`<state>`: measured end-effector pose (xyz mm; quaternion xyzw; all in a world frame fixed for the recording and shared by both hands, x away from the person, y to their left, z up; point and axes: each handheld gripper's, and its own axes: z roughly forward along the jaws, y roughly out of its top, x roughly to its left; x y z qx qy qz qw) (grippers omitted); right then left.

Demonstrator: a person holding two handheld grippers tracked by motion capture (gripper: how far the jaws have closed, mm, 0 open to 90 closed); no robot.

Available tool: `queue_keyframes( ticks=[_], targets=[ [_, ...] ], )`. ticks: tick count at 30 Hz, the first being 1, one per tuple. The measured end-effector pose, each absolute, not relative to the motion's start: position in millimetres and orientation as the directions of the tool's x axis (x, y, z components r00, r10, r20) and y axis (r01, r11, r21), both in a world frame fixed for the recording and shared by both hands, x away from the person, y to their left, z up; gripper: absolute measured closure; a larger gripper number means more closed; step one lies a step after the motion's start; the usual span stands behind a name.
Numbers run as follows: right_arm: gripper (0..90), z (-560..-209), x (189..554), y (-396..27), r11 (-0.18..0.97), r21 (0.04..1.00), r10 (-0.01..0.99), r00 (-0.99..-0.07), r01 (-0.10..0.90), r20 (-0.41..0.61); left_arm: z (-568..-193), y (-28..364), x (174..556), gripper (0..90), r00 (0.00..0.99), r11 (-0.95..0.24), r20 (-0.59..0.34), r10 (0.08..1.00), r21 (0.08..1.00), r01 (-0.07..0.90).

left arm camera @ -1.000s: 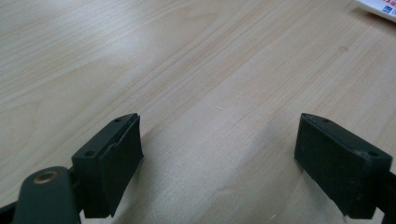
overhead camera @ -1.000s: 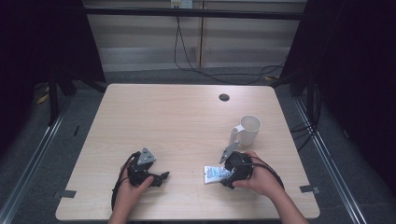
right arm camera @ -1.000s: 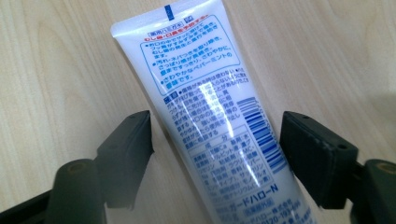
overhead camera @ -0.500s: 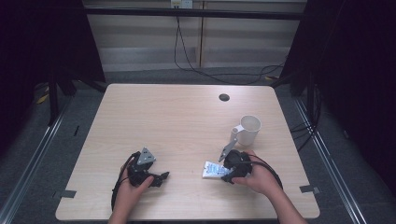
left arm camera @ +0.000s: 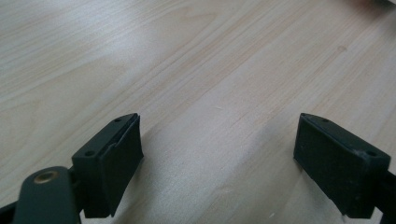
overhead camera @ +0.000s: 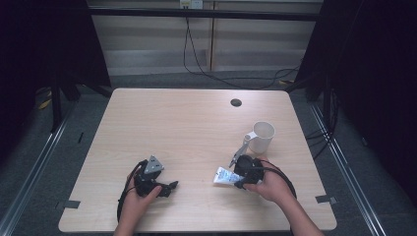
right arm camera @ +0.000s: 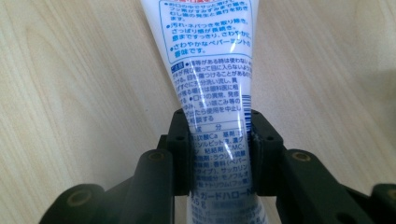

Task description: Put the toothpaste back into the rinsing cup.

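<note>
A white toothpaste tube [overhead camera: 222, 175] with blue print lies on the wooden table [overhead camera: 187, 128] near its front right. My right gripper [overhead camera: 236, 176] is shut on it. In the right gripper view the two black pads press on the tube [right arm camera: 212, 84] at its narrow part, and the right gripper [right arm camera: 219, 140] has just been closing with the tube between its jaws. My left gripper [overhead camera: 169, 187] rests at the front left, held by a hand. In the left gripper view the left gripper [left arm camera: 219, 158] stands wide open over bare wood.
A white mug [overhead camera: 261, 136] stands just beyond the right hand. A small dark round hole [overhead camera: 236, 103] sits near the table's far edge. Cables trail on the floor behind the table, and dark curtains hang on both sides.
The right hand with the tube has crept slightly toward the far side of the table. The left hand and its gripper have kept still.
</note>
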<state>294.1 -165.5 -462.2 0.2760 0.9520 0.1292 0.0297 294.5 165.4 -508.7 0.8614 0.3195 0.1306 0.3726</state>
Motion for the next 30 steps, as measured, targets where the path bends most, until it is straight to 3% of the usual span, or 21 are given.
queue_keyframes(
  ticks=[8, 30],
  targets=[
    [69.8, -462.1, 291.3, -174.6, 0.775, 0.314, 0.566, -0.823, 0.549, 0.042, -508.7, 165.6, 294.6, 15.1, 0.762, -0.518, -0.013, 0.648, 0.726, 0.453],
    [69.7, -434.0, 282.8, -197.2, 0.598, 0.569, 0.617, -0.777, 0.565, 0.123, -508.7, 165.5, 294.6, 15.1, 0.763, -0.518, -0.015, 0.647, 0.726, 0.453]
  ],
)
